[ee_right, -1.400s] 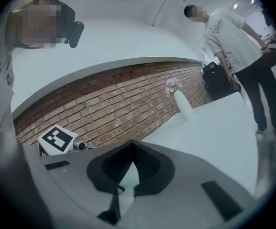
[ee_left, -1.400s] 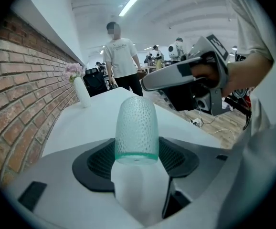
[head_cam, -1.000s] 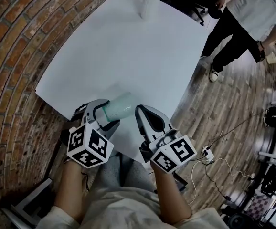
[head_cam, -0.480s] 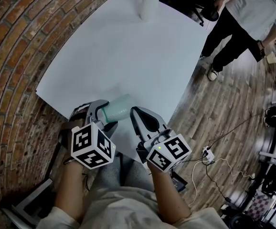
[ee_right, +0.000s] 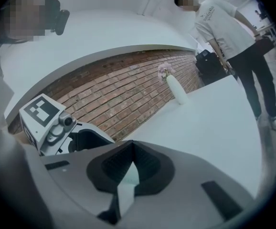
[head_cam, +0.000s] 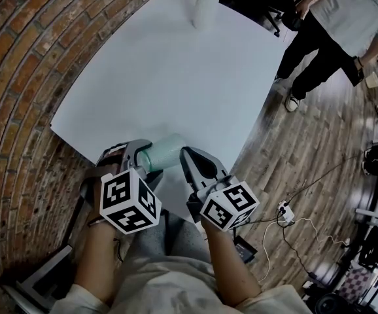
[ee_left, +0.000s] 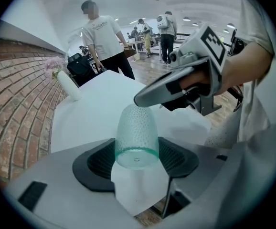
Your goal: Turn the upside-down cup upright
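A pale green, dimpled, see-through cup [head_cam: 165, 149] lies on its side over the near edge of the white table [head_cam: 176, 64]. My left gripper [head_cam: 146, 156] is shut on the cup, with its dark pads against the cup's sides. In the left gripper view the cup [ee_left: 136, 137] shows its thick-ringed end toward the camera, between the left gripper's [ee_left: 137, 159] pads. My right gripper [head_cam: 184, 152] is shut with nothing in it; its tip [ee_left: 140, 99] is at the cup's far end. In its own view the right gripper [ee_right: 128, 173] shows closed jaws.
A white vase [head_cam: 204, 5] with pale flowers stands at the table's far edge. A person [head_cam: 336, 25] stands on the brick floor past the table's right corner. A power strip with cables [head_cam: 284, 210] lies on the floor at the right.
My right gripper has sunk a little and edged left, closer to the cup. My left gripper has rolled slightly with the cup still in it.
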The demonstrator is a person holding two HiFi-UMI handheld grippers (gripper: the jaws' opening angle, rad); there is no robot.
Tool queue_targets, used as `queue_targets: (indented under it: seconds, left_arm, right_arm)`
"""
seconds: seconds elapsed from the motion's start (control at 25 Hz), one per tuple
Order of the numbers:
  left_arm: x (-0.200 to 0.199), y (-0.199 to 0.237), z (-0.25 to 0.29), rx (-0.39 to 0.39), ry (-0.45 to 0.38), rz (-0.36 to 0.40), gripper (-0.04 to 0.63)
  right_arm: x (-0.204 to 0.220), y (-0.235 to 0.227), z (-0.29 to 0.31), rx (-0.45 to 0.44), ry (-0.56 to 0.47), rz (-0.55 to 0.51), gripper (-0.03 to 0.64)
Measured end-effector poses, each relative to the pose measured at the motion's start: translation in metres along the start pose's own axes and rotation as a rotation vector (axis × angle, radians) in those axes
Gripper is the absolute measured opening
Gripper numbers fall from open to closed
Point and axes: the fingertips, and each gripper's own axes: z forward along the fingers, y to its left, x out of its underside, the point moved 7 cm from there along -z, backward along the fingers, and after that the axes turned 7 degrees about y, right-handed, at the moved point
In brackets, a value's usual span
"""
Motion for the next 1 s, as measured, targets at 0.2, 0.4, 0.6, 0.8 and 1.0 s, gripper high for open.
queue_targets:
  seconds: [0.2, 0.4, 0.6, 0.8, 1.0]
  left_arm:
    - [-0.001, -0.001, 0.000, 0.016, -0.002, 0.000, 0.284]
    - [-0.007, -0.004, 0.000, 0.034, 0.005, 0.018, 0.281]
    - [-0.015, -0.008, 0.003, 0.055, 0.009, 0.052, 0.281]
    - [-0.027, -0.013, 0.007, 0.077, -0.003, 0.079, 0.278]
    - [-0.040, -0.015, 0.013, 0.096, -0.023, 0.084, 0.276]
  right_arm:
    - [0.009, -0.007, 0.005, 0.012, 0.019, 0.019, 0.008]
    - [0.018, -0.014, 0.006, 0.023, 0.031, 0.056, 0.008]
    - [0.026, -0.021, 0.006, 0.038, 0.048, 0.087, 0.006]
    - [0.034, -0.027, 0.005, 0.061, 0.078, 0.096, 0.006]
    - [0.041, -0.029, 0.006, 0.068, 0.113, 0.102, 0.006]
